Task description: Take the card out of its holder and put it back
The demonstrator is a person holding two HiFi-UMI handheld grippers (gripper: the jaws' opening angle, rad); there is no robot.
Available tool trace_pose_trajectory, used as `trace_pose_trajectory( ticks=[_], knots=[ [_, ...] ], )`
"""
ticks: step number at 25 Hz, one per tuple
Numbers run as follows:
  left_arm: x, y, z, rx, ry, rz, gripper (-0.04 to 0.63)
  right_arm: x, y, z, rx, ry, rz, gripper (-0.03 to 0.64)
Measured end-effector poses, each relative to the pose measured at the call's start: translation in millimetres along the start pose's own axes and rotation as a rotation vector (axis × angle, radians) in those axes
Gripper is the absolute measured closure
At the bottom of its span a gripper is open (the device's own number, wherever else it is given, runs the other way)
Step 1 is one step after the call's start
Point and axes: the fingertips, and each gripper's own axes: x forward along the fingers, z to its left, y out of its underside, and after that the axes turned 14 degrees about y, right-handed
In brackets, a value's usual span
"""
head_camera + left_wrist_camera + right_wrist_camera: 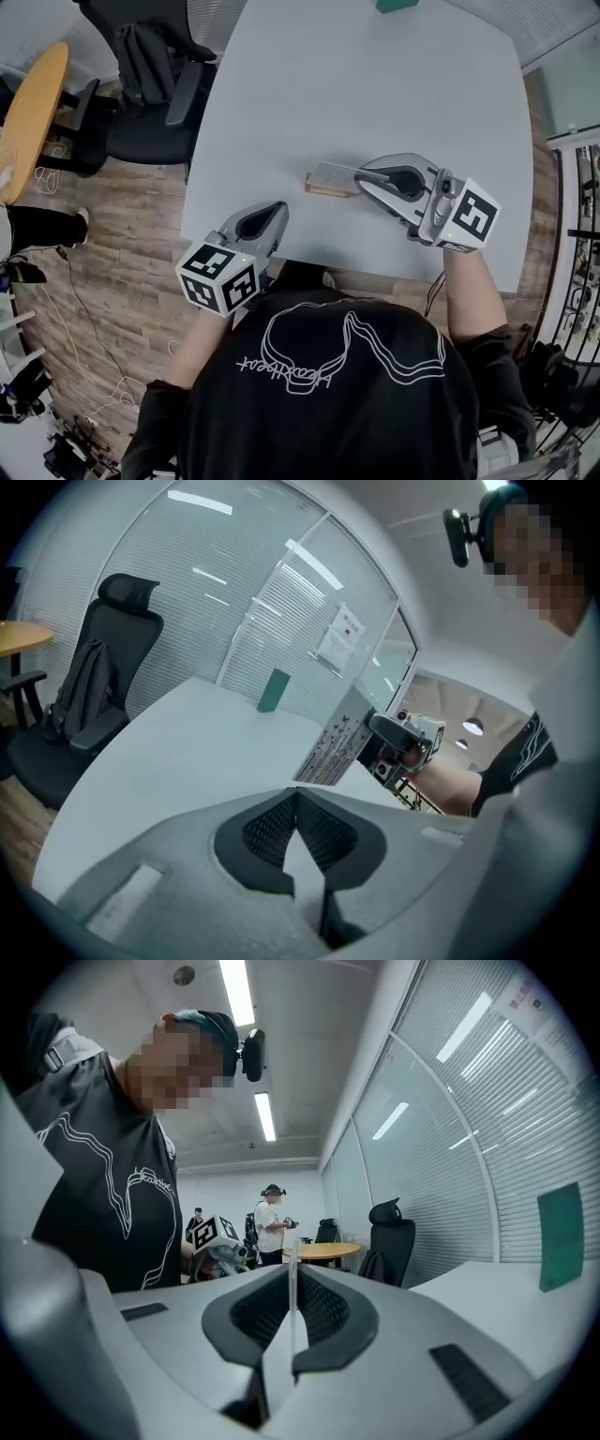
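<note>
Wooden holder [323, 191] mid-frame on white table [375, 84], card [335, 175] clamped edge-on in right gripper [360, 174] at holder, left gripper [280, 208] lower left, jaws closed, empty.

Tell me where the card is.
Head view, right of centre: the card is pinched in the right gripper, at the wooden holder on the table.

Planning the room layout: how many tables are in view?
2. The grey table with the card holder on it, and a round yellow table left of it. Others may be hidden.
</note>
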Motion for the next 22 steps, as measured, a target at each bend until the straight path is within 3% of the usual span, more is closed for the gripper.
trace_pose_trajectory(
  ticks=[8,22],
  knots=[
    [15.0,2.2,40.0,-0.038,-0.022,0.025,0.581,21.0,44.6,-33.5,0.052,-0.034,0.066,0.592],
    [22.9,8.0,53.7,-0.050,-0.028,0.033,0.581,36.5,78.2,-39.9,0.090,-0.061,0.107,0.592]
  ],
)
